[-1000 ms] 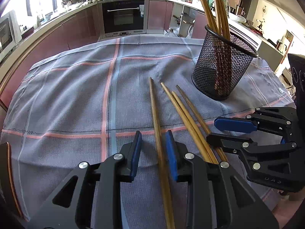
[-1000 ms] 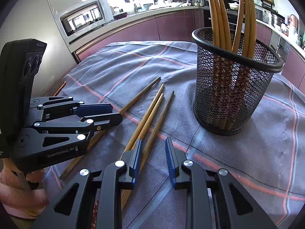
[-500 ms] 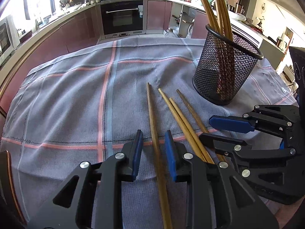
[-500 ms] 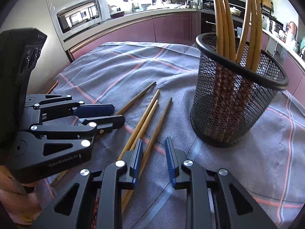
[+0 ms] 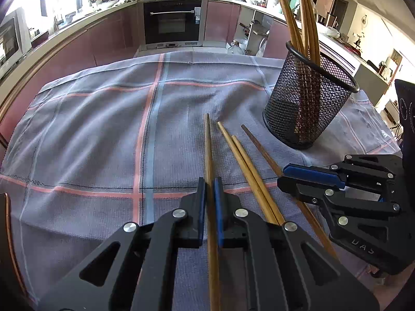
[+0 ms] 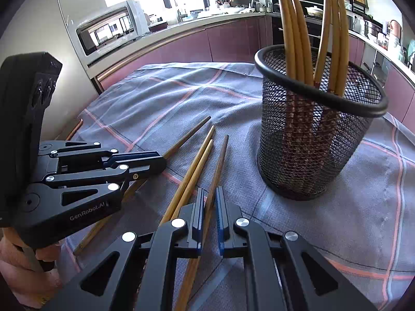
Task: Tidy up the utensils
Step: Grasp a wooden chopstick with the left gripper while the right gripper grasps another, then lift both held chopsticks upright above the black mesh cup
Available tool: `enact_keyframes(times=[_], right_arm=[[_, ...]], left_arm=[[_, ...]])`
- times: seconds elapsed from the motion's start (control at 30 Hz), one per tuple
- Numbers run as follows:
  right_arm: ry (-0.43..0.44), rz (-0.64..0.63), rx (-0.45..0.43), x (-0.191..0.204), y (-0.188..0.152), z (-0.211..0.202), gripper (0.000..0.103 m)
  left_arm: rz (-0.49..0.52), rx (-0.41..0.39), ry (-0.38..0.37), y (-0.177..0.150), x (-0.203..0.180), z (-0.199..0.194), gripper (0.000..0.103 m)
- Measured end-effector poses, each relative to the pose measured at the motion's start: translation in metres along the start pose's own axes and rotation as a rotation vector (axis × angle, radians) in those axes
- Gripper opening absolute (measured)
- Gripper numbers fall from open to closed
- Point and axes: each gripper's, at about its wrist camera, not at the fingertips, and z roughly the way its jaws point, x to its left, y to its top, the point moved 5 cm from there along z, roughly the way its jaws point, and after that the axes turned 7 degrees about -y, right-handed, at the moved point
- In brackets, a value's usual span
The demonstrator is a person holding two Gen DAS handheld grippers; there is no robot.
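Observation:
Several wooden chopsticks lie side by side on a grey checked cloth (image 5: 103, 129). My left gripper (image 5: 210, 184) is shut on the leftmost chopstick (image 5: 208, 150); it also shows in the right wrist view (image 6: 145, 164). My right gripper (image 6: 210, 194) is shut on the rightmost chopstick (image 6: 220, 158), which lies beside a pair of chopsticks (image 6: 199, 153). In the left wrist view the right gripper (image 5: 293, 173) sits over that darker chopstick (image 5: 259, 147). A black mesh holder (image 5: 308, 106) (image 6: 311, 140) stands upright with several chopsticks in it.
The cloth covers the table up to its far edge (image 5: 197, 57). Kitchen counters, an oven (image 5: 172, 23) and a microwave (image 6: 109, 33) stand beyond. The person's hand (image 6: 23, 267) holds the left gripper's handle.
Both grippers have closed: the left on the leftmost chopstick, the right on the rightmost one. Both were open before. The chopsticks still lie on the cloth.

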Motion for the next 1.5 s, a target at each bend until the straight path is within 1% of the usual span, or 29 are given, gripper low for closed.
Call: enact_keyframes(times=[0.1, 0.23, 0.37, 0.53, 0.87, 1.07, 1.17, 1.33, 1.5], right_arm=[[0.02, 0.016, -0.014, -0.003, 0.001, -0.006, 0.007], [0.068, 0.031, -0.04, -0.005, 0.003, -0.018, 0.006], [0.134, 0.037, -0.074, -0.003, 0.006, -0.032, 0.006], [0.178, 0.038, -0.128, -0.001, 0.012, -0.052, 0.005], [0.212, 0.052, -0.217, -0.005, 0.022, -0.086, 0.005], [0.227, 0.049, -0.271, -0.008, 0.025, -0.104, 0.005], [0.227, 0.05, -0.295, -0.01, 0.026, -0.11, 0.005], [0.217, 0.057, -0.333, -0.018, 0.027, -0.12, 0.005], [0.198, 0.053, -0.379, -0.025, 0.034, -0.133, 0.005]], left_arm=[[-0.002, -0.01, -0.008, -0.001, -0.001, -0.006, 0.008], [-0.003, -0.023, -0.029, -0.002, -0.001, -0.017, 0.008], [-0.013, -0.039, -0.069, -0.001, -0.002, -0.03, 0.008], [-0.026, -0.068, -0.124, 0.002, -0.002, -0.05, 0.008], [-0.012, -0.15, -0.211, 0.013, -0.012, -0.094, 0.008], [0.014, -0.2, -0.243, 0.02, -0.022, -0.12, 0.008], [0.026, -0.222, -0.267, 0.024, -0.026, -0.131, 0.008], [0.043, -0.266, -0.284, 0.031, -0.029, -0.152, 0.008], [0.051, -0.334, -0.308, 0.045, -0.033, -0.176, 0.008]])
